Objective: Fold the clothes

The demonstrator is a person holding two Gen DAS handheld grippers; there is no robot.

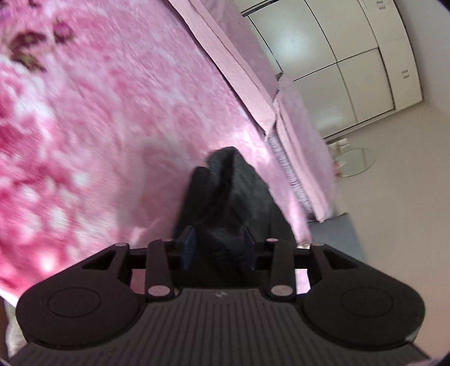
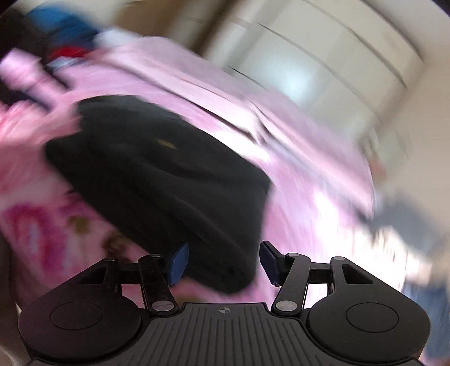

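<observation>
- Black garment [image 1: 233, 197] lies bunched on the pink floral bedspread [image 1: 98, 126], near the side where a plain pink sheet [image 1: 239, 56] runs along the edge; in the right wrist view the same dark cloth [image 2: 157, 174] spreads out as a broad, rumpled mass.
- Left gripper [image 1: 220, 245] has its blue-padded fingers [image 1: 188, 246] set on either side of a thick fold, with cloth filling the gap between them; the jaws look closed onto that fold, so I judge it held.
- Right gripper [image 2: 223, 261] stands with its jaws well apart, pads [image 2: 177, 264] clear of each other; a lobe of the garment hangs into the gap, but the right-hand pad shows daylight beside it, so nothing is gripped (heavy motion blur makes the exact contact hard to read).
- Handling, as a judgement: the fabric looks soft, thick and knit-like, light enough to lift with one gripper, limp enough to sag and bunch, and not slippery or fragile.
- Best hold would be a hem or corner, not the bulky middle, pinching a single layer so the piece can be drawn flat before folding.
- Other clothes, blue and red [image 2: 67, 25], sit blurred at the far end of the bed, well apart from the black one.
</observation>
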